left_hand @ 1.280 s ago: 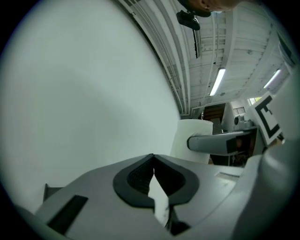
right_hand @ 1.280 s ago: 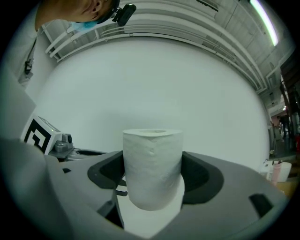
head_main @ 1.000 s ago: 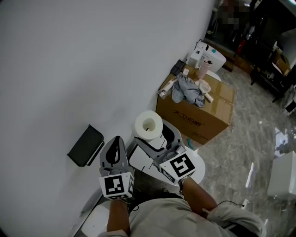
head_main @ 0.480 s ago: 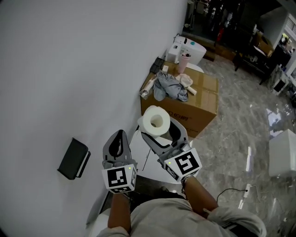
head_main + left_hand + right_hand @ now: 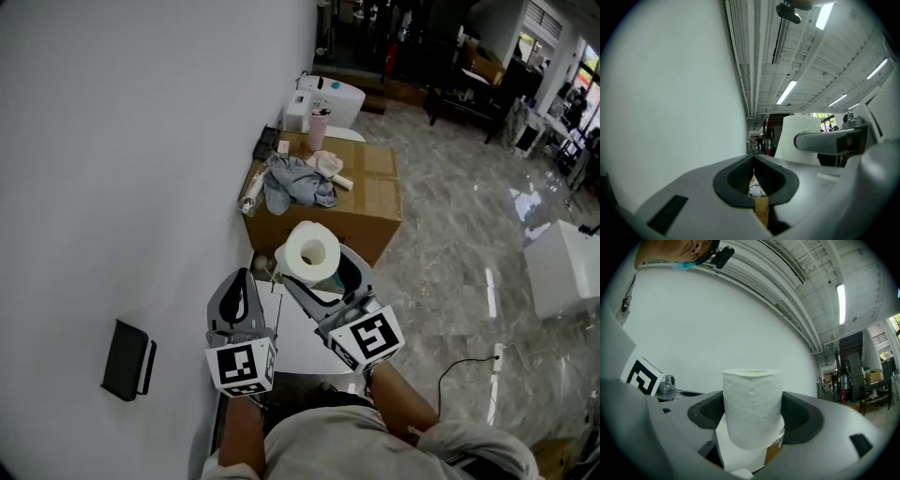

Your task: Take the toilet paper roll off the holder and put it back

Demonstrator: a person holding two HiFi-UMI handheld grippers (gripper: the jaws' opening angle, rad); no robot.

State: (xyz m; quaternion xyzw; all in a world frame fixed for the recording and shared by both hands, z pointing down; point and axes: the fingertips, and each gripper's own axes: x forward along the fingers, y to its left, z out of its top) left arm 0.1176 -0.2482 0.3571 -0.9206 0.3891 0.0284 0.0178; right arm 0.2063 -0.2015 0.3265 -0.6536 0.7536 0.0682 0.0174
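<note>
The white toilet paper roll (image 5: 312,253) stands on end between the jaws of my right gripper (image 5: 315,270), which is shut on it, above a small white table (image 5: 298,339). In the right gripper view the roll (image 5: 752,401) fills the gap between the dark pads (image 5: 799,414). The black holder (image 5: 128,360) hangs on the white wall at lower left, well apart from both grippers. My left gripper (image 5: 240,283) is beside the roll on its left, shut and empty. From the left gripper view its jaws (image 5: 753,171) meet, with the roll (image 5: 800,135) off to the right.
A cardboard box (image 5: 367,204) stands against the wall beyond the table, carrying a grey cloth (image 5: 296,181) and a pink cup (image 5: 318,128). A white appliance (image 5: 330,96) sits behind it. A glossy marble floor (image 5: 450,244) spreads right, with a white block (image 5: 562,272) and a cable (image 5: 469,361).
The head view has swung, so the holder has slid down and left in the picture, farther from the grippers. The right gripper keeps its hold on the roll; the left stays shut.
</note>
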